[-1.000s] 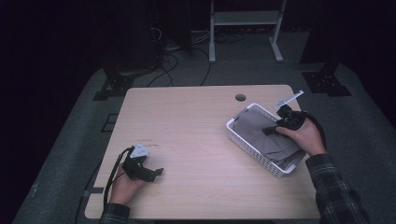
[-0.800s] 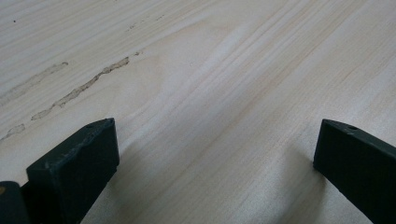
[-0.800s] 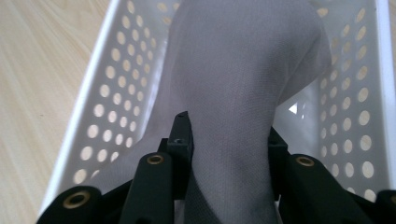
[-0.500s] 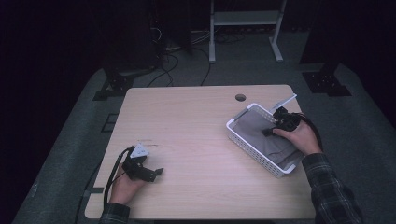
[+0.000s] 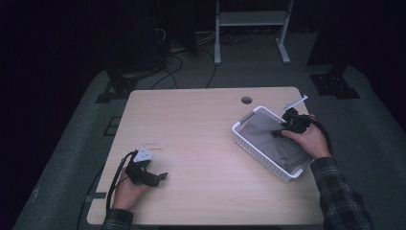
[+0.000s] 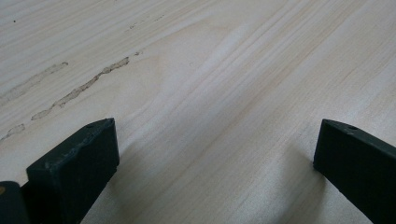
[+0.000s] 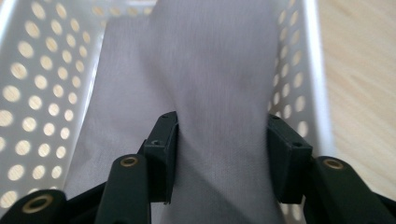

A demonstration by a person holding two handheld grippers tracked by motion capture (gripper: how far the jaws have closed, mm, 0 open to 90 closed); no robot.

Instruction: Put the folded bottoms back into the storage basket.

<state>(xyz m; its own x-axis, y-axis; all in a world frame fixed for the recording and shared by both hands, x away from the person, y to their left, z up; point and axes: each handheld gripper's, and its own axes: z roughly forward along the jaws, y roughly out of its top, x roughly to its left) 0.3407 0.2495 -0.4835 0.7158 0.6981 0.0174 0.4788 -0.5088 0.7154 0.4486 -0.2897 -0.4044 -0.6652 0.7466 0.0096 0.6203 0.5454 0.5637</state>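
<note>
- A grey cloth [image 5: 273, 141] lies inside a white basket [image 5: 261, 152] at the right of the high view, on the light wooden bench [image 5: 201, 124].
- In the right gripper view the cloth [image 7: 205, 70] runs up the middle of the frame, between the basket's perforated walls [image 7: 32, 84].
- The right gripper [image 5: 283, 130] sits over the far end of the basket, at the upper right of the cloth. Its jaws have just been opening and now stand about half apart.
- In the right gripper view a raised fold of cloth runs between the jaws of this gripper [image 7: 222, 154]. Whether the pads touch the fabric I cannot tell; it looks let go rather than pinched.
- The left gripper [image 5: 152, 176] rests low on the bench at the lower left of the high view, well apart from the basket. Its jaws are spread wide with bare wood between them [image 6: 215, 154].
- The cloth looks thin, soft and light. It will likely drape, sag and bunch rather than hold a shape.
- It seems neither fragile nor slippery, so a firm pinch should do.
- A good place to take hold is a raised fold or a free edge, not the flat middle, which lies tight against the basket floor.
- Lifted from one point it would probably trail and could snag on the rim.
</note>
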